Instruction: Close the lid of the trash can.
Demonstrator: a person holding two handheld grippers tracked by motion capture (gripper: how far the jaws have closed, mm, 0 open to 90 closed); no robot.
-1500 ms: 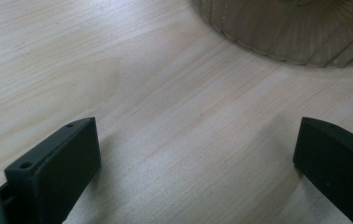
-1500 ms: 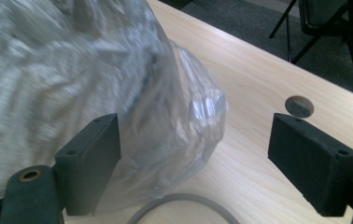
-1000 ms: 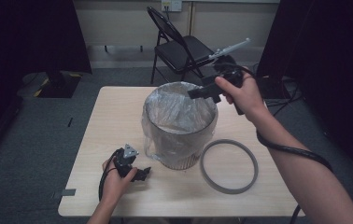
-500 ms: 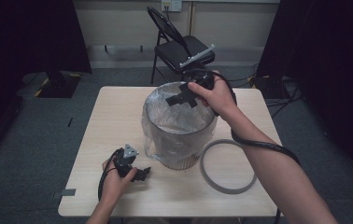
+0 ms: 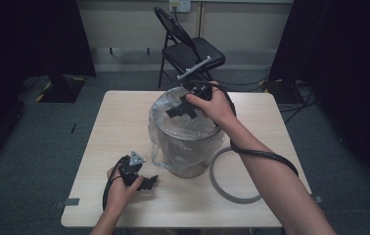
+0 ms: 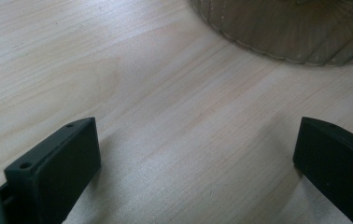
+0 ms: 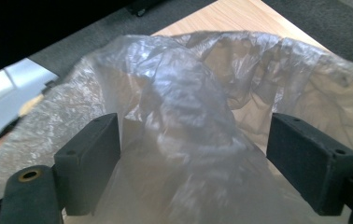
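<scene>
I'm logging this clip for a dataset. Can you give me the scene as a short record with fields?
setting: wooden table, folding chair behind it
main item: bin lined with a clear plastic bag
loose part: grey ring flat on the table, right of the bin
right claw: over the bin mouth, jaws open either side of the crumpled bag
left claw: low over the table near the bin base, jaws open, holding nothing
</scene>
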